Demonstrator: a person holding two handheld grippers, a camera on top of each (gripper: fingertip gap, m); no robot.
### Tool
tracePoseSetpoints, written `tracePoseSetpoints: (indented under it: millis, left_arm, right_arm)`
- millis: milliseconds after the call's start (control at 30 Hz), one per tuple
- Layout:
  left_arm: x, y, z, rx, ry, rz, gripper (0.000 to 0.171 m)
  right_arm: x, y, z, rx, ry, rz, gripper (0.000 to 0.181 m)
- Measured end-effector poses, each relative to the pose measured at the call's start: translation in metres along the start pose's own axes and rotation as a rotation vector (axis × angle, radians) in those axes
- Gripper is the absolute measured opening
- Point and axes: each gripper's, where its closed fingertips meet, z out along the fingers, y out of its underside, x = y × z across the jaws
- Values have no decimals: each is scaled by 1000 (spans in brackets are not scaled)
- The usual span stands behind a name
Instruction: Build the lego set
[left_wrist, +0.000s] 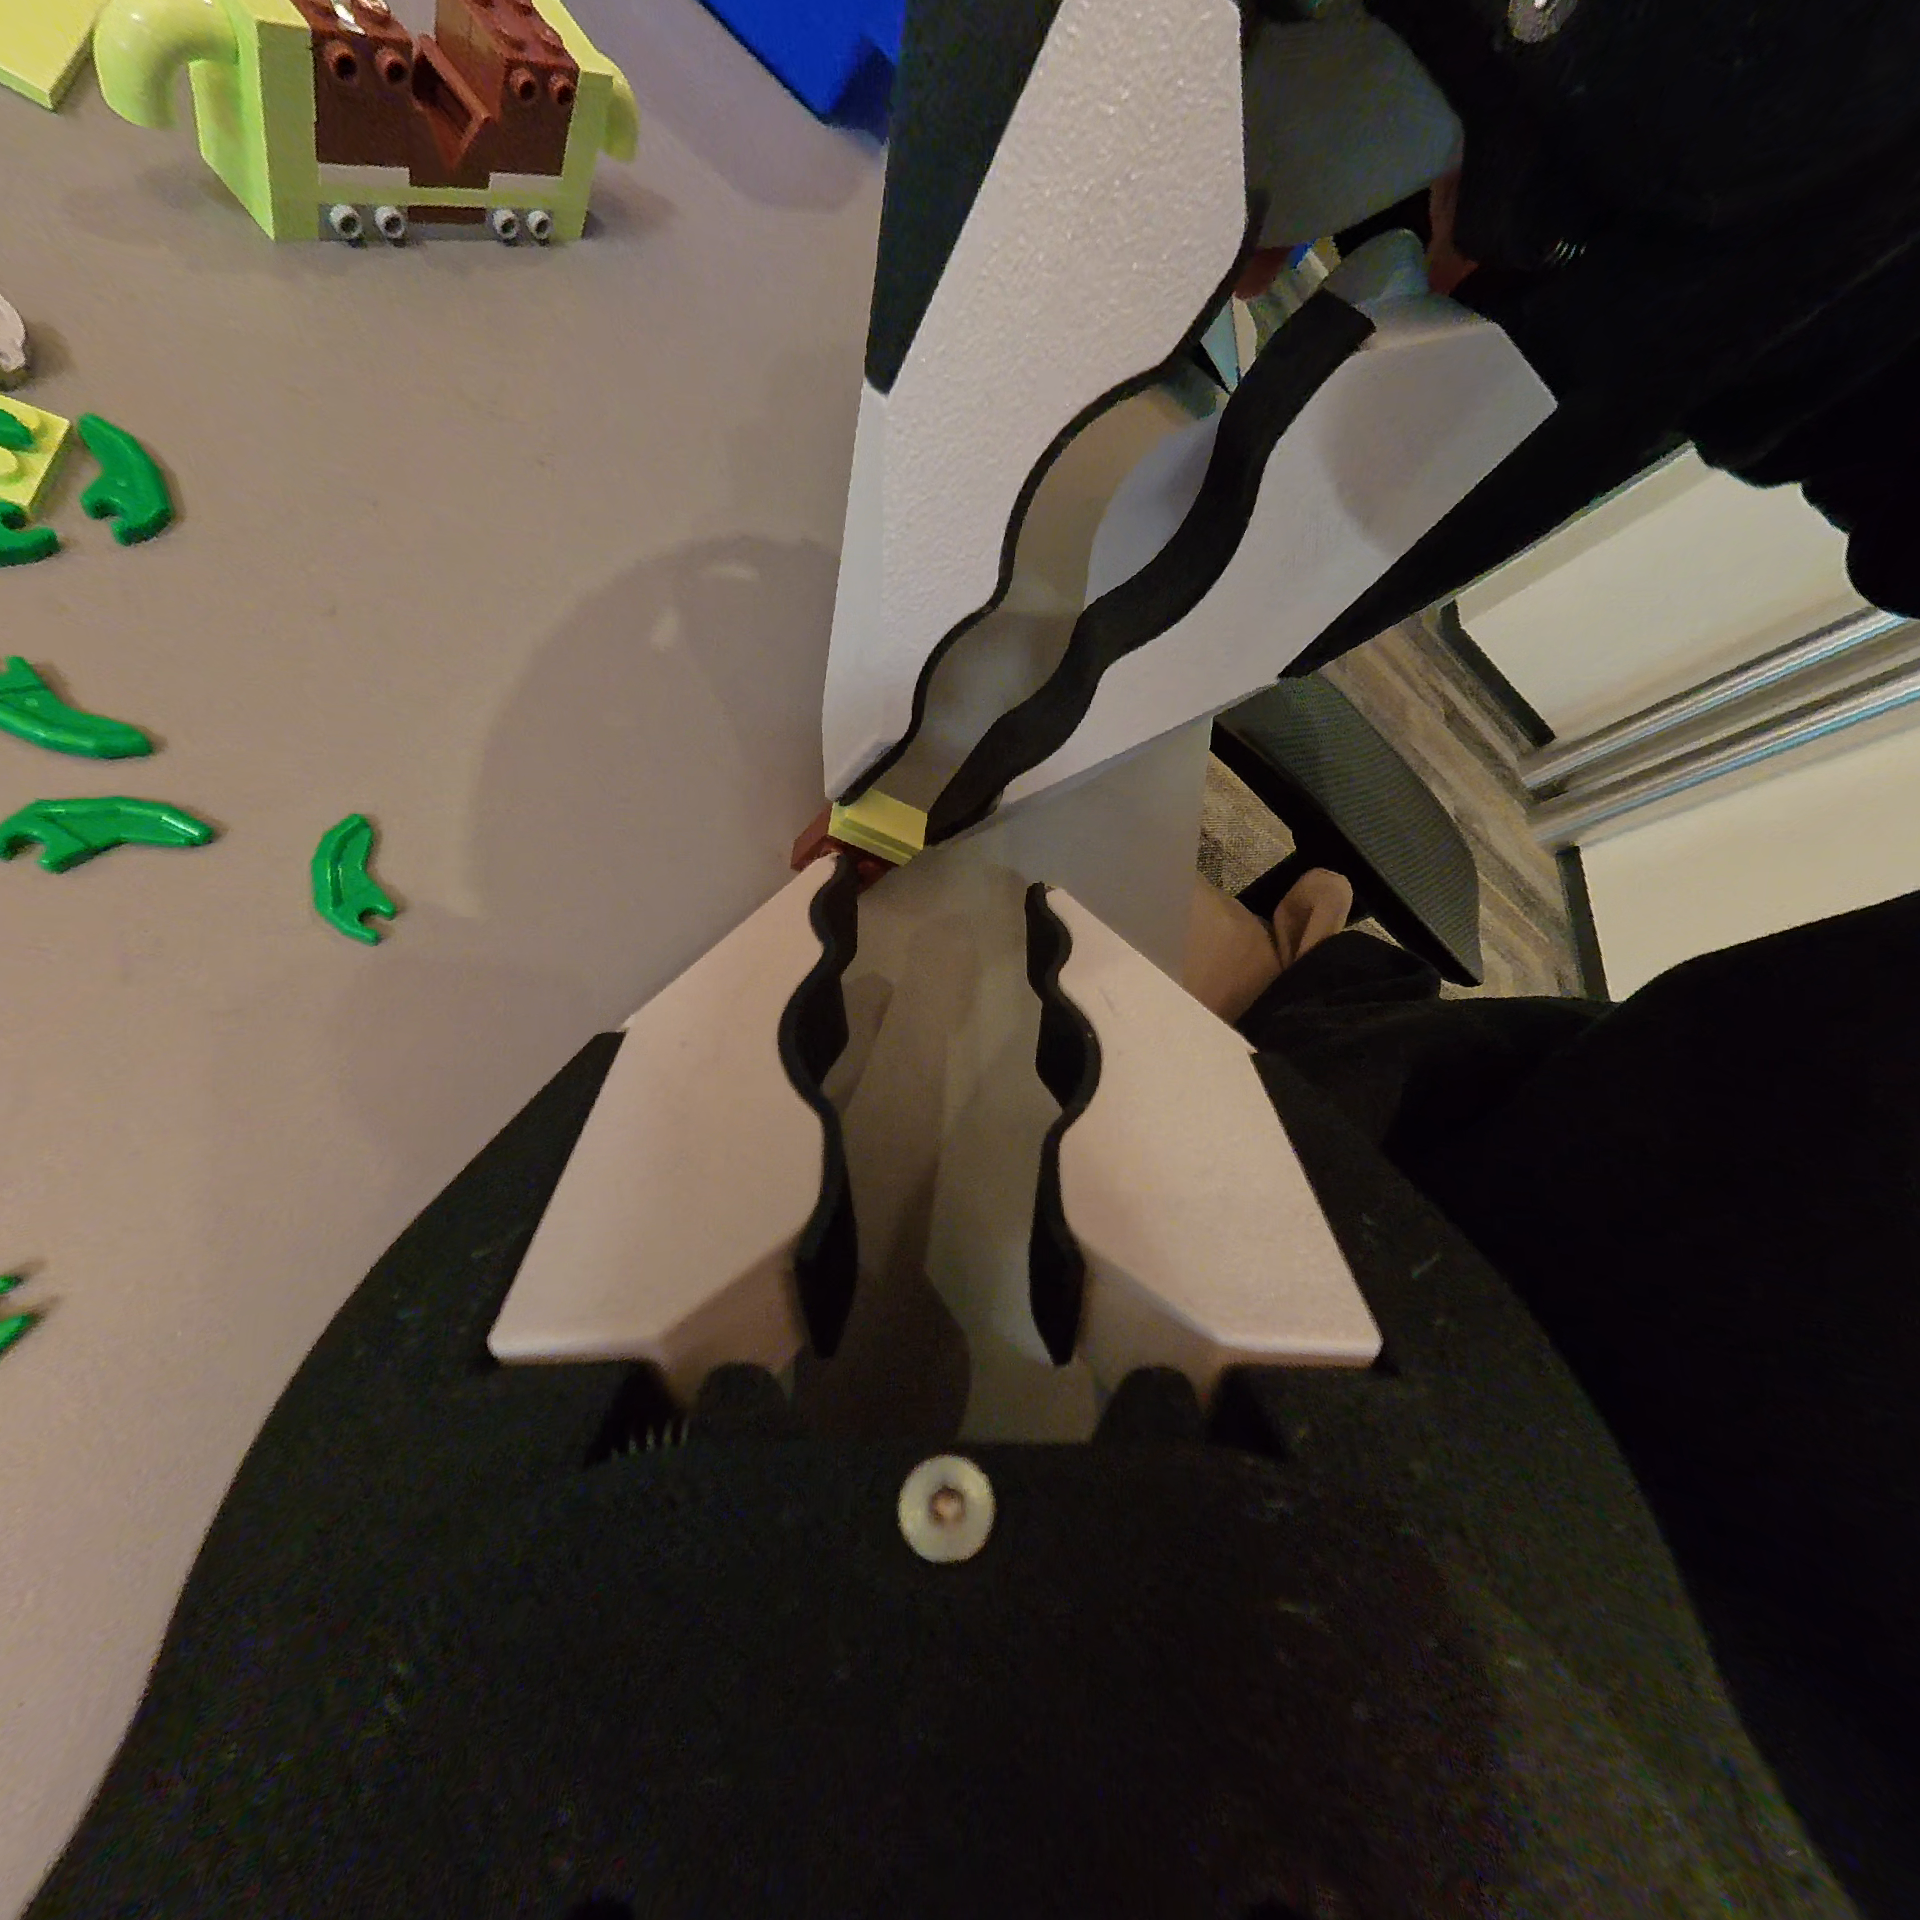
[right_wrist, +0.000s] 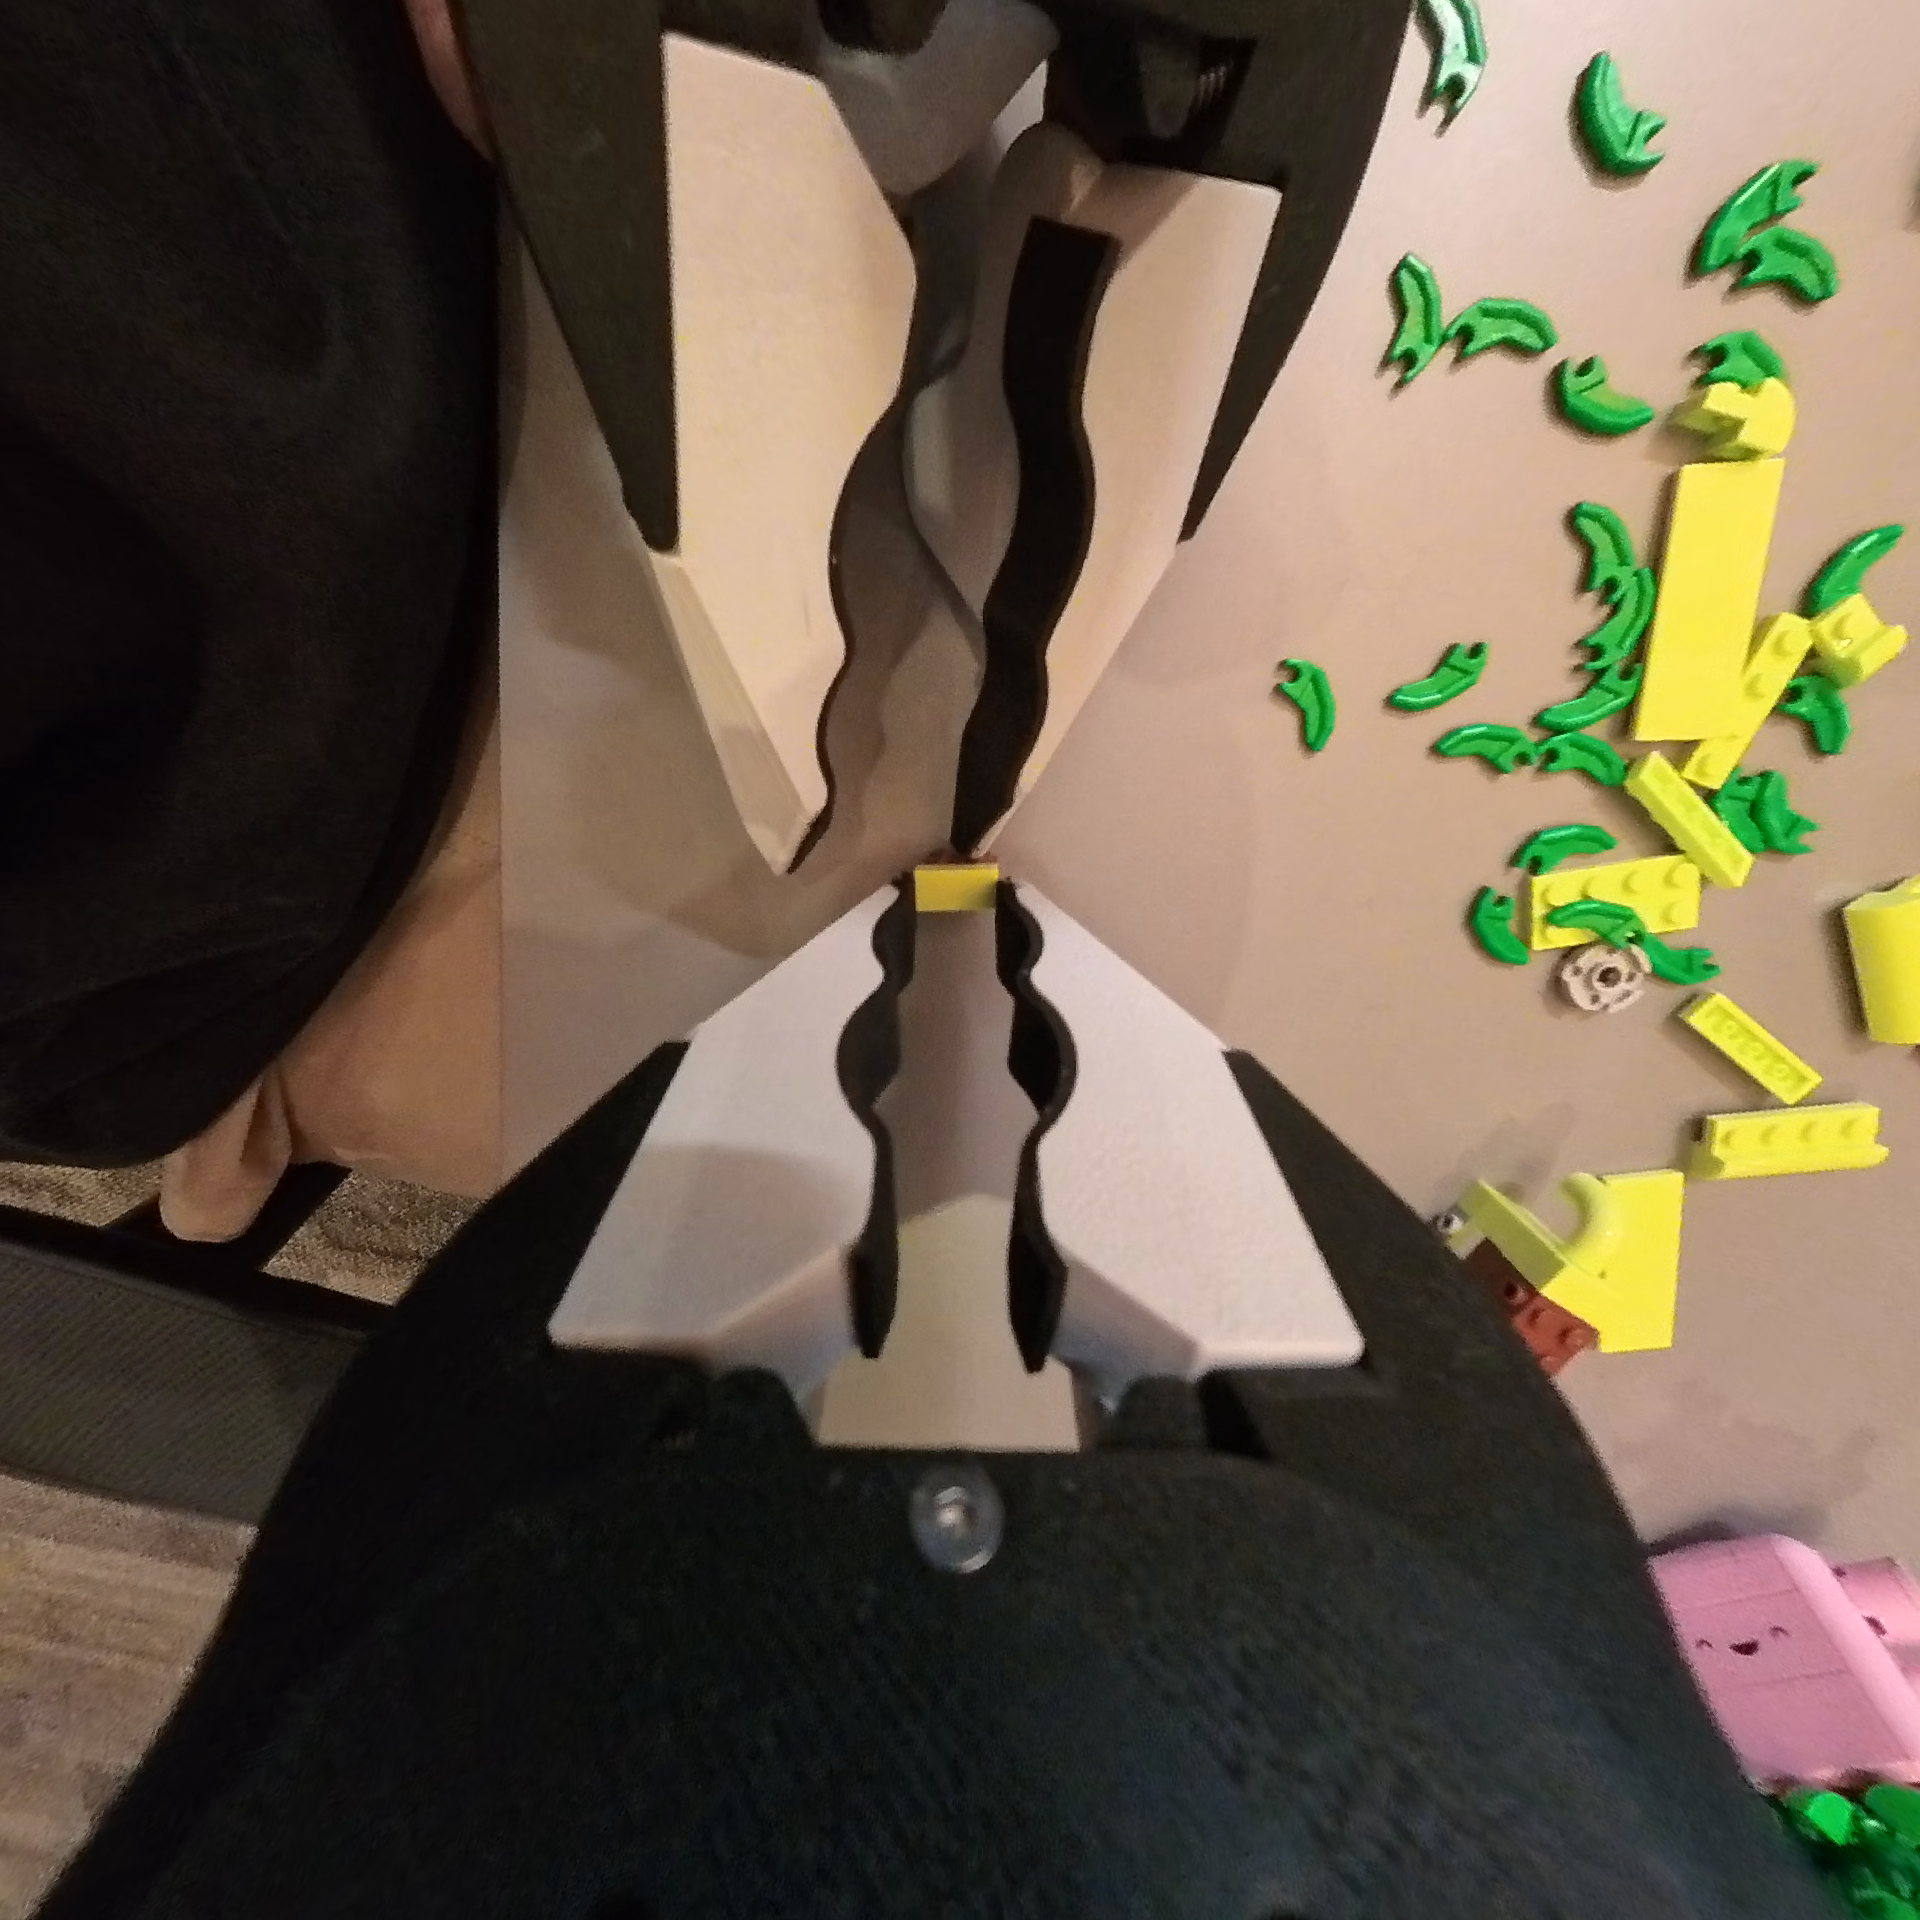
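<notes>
I see my two tools meeting tip to tip above the near edge of the worktop (left_wrist: 436, 623). The right tool (right_wrist: 956, 904) is closed to a narrow gap and pinches a small lime piece (right_wrist: 954, 890) between its fingertips. In the left wrist view the same lime piece (left_wrist: 878, 828) sits between the right tool's tips, with a small brown piece (left_wrist: 816, 847) joined to it on the left. The left tool (left_wrist: 940, 883) stands partly open. Its left finger touches the brown piece, its right finger is apart, and I cannot tell if it truly holds anything.

A little farther on the worktop many loose green leaf pieces (right_wrist: 1496, 322) lie scattered, mixed with lime bricks and plates (right_wrist: 1704, 603) and one small grey round piece (right_wrist: 1917, 977). A lime and brown sub-assembly (left_wrist: 416, 114) stands at the far left in the left wrist view, and a blue piece (left_wrist: 810, 52) is behind it. A pink block (right_wrist: 1787, 1652) lies near the right tool's body.

The grey surface between the tools and the pieces is bare. On the other side the worktop ends; there I see a dark sleeve, a chair and the floor.
</notes>
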Motion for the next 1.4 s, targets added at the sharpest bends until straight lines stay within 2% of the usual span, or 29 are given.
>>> tracePoseSetpoints:
  millis: [800,1033,1200,1267,1400]
  left_arm:
    - [1,0,0,1,4,6,29]
    - [1,-1,-1,12,2,1,30]
    - [2,-10,-13,108,42,-37,42]
    - [0,-18,-21,174,48,-44,48]
    - [0,-33,-37,284,102,-24,54]
  right_arm:
    - [0,2,3,-94,41,-96,13]
    - [0,1,3,-88,57,-69,13]
    - [4,3,-1,55,90,45,13]
    - [6,-1,-11,194,86,140,13]
    - [3,-16,-40,567,17,315,13]
